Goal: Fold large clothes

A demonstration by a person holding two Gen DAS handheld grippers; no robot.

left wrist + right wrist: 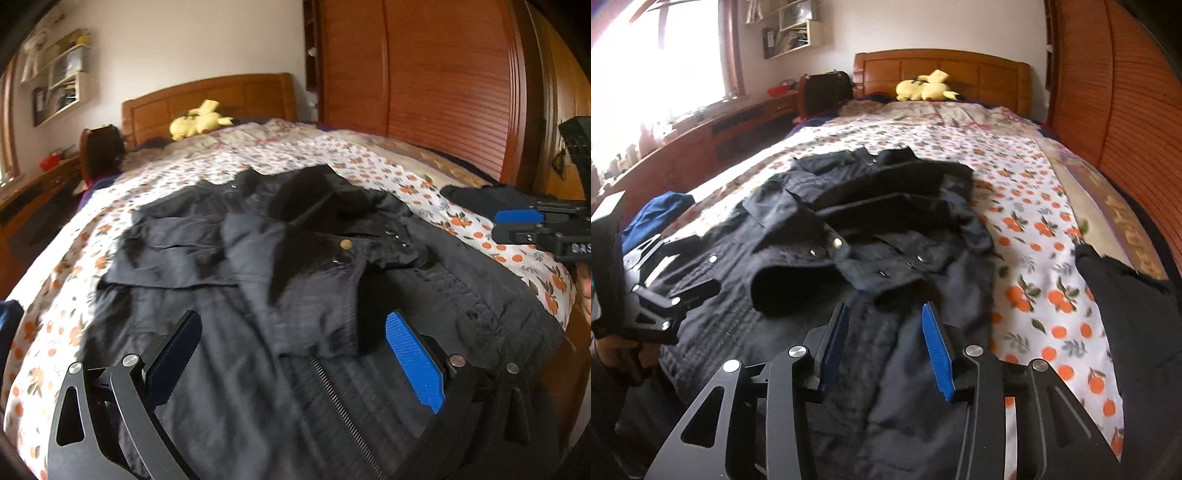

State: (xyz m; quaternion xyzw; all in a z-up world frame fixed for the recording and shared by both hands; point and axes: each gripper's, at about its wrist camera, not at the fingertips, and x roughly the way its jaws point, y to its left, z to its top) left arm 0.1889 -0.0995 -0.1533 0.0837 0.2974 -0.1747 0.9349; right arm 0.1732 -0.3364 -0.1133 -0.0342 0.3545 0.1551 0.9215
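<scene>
A large black jacket point(295, 266) with snap buttons and a zipper lies spread on the bed, collar toward the headboard; it also shows in the right wrist view point(871, 229). My left gripper point(293, 325) is open and empty, hovering just above the jacket's lower part near the zipper. My right gripper point(884, 314) is open and empty above the jacket's lower right part. The right gripper also shows at the right edge of the left wrist view point(517, 223). The left gripper shows at the left of the right wrist view point(676, 273).
The bed has an orange-print sheet point(1034, 221). A yellow plush toy point(925, 88) lies by the wooden headboard point(207, 99). A dark folded garment point(1126, 317) lies at the right, a blue cloth point(653, 218) at the left. A wooden wardrobe point(424, 74) stands on the right.
</scene>
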